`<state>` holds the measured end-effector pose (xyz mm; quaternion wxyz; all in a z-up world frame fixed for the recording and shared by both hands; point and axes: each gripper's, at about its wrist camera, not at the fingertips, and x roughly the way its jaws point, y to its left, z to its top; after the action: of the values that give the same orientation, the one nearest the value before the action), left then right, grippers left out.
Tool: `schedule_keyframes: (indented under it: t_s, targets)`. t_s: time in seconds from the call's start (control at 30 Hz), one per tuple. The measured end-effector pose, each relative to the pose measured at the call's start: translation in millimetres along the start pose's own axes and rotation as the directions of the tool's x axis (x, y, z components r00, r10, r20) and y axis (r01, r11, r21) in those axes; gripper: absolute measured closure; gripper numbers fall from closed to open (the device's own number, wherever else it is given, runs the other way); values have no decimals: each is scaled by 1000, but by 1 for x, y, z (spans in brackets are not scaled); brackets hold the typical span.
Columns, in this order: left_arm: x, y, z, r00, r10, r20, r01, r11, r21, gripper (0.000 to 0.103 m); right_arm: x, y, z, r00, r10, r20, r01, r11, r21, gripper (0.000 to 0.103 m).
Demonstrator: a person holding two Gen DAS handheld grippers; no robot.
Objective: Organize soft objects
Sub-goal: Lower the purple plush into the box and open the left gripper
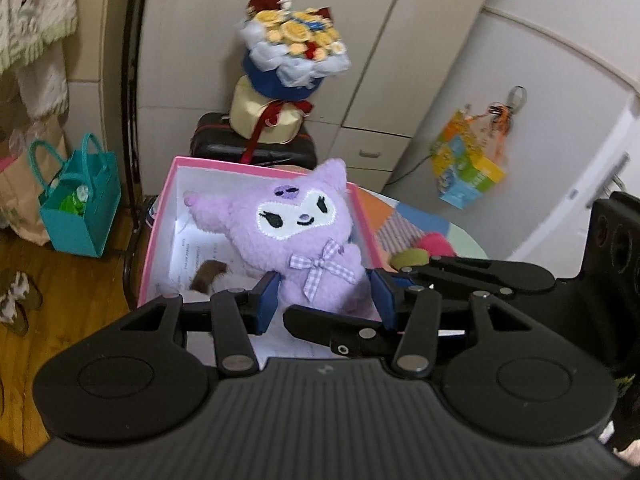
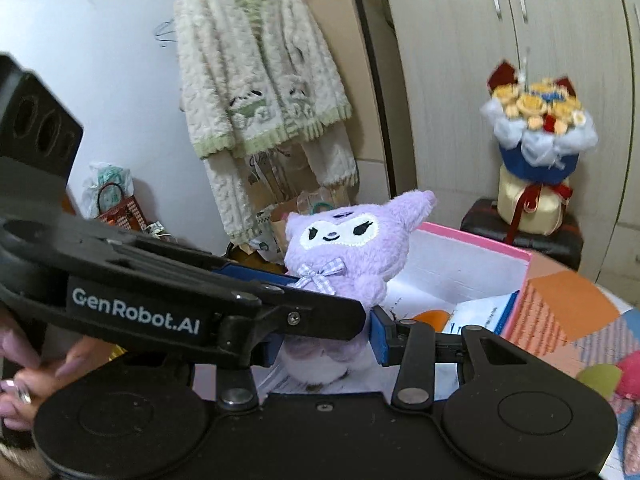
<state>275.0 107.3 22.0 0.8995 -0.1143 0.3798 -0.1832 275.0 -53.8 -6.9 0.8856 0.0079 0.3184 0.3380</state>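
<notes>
A purple plush doll (image 1: 298,232) with a checked bow is held over the open pink box (image 1: 160,216). My left gripper (image 1: 326,300) has its blue pads on either side of the doll's lower body, shut on it. My right gripper (image 2: 324,338) also closes on the doll's bottom (image 2: 348,248), and the left gripper crosses in front of its left finger. The pink box (image 2: 476,240) has white inner walls and papers inside. A brown furry thing (image 1: 208,276) lies in the box.
A flower bouquet (image 1: 294,48) stands on a dark case (image 1: 224,144) behind the box. A teal bag (image 1: 82,208) sits on the wood floor at left. Pink and green soft balls (image 1: 424,250) lie on a patterned cloth (image 2: 568,304) at right. A cardigan (image 2: 256,68) hangs on the wall.
</notes>
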Motion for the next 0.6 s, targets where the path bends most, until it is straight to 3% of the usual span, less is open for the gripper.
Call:
schedule_keyframes:
  t_s: [0.13, 0.27, 0.6]
  targets:
    - [27, 23, 10, 1000, 5, -12, -7, 995, -96, 54, 34, -23, 16, 997, 26, -72, -21, 998, 66, 55]
    - [51, 36, 16, 999, 25, -38, -30, 991, -130, 55, 62, -41, 23, 991, 37, -131, -23, 994, 103, 55]
    - [75, 52, 12, 992, 69, -101, -85, 983, -164, 56, 93, -46, 23, 970, 44, -239, -36, 999, 35, 55]
